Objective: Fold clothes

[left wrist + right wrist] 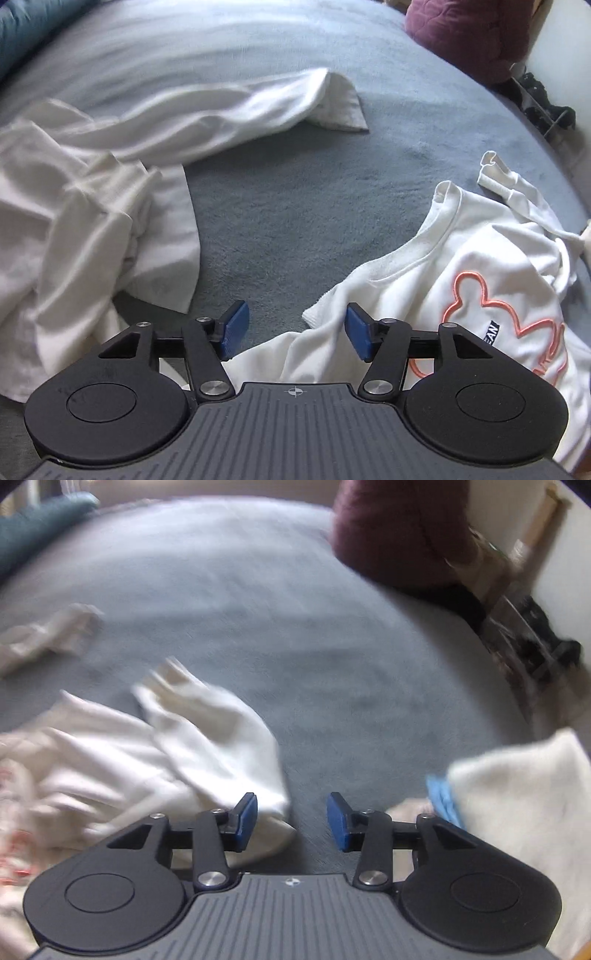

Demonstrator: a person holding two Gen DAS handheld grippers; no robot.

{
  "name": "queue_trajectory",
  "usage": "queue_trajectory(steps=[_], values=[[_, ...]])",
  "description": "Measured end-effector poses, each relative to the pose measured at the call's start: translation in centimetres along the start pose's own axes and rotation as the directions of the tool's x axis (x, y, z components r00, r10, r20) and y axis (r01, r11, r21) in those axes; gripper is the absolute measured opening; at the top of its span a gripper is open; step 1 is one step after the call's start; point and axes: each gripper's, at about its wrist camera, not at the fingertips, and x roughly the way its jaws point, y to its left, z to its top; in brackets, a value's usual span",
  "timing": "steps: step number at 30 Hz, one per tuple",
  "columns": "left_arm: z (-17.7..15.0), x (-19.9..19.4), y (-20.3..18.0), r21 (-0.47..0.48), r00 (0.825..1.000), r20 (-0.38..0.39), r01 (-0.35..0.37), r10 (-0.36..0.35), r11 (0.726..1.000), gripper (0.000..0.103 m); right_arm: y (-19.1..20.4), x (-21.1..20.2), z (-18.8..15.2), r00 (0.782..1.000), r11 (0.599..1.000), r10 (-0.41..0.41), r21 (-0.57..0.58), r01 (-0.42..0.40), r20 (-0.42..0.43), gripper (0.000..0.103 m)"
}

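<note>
A white T-shirt (461, 266) with an orange outline print lies crumpled at the right of the grey-blue bed cover (295, 206). My left gripper (297, 328) hovers over its near sleeve edge, open, with nothing between the pads. A second white garment (74, 221) is bunched at the left, one long part (221, 107) stretching across the back. The right wrist view is blurred: my right gripper (291, 821) is open and holds nothing, with the white T-shirt (129, 760) lying below and left of it. A small white cloth (48, 635) lies farther off.
A maroon cushion (469, 33) sits at the far right of the bed, a teal blanket (22, 29) at the far left. Beyond the right edge stands a rack with dark items (543, 107). A white fluffy cloth (517, 805) with a blue piece (439, 797) lies near right.
</note>
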Motion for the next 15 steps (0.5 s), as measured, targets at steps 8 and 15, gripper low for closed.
queue_trajectory(steps=[8, 15], values=[[-0.3, 2.7, -0.1, -0.009, 0.996, -0.077, 0.035, -0.036, 0.999, 0.053, 10.2, 8.6, 8.3, 0.860, 0.834, 0.510, -0.245, -0.494, 0.002, 0.057], [-1.9, 1.7, -0.7, 0.017, 0.998, -0.045, 0.044, -0.043, 0.999, 0.029, 18.1, 19.1, 8.0, 0.842, 0.746, 0.475, -0.390, -0.540, -0.256, 0.058]])
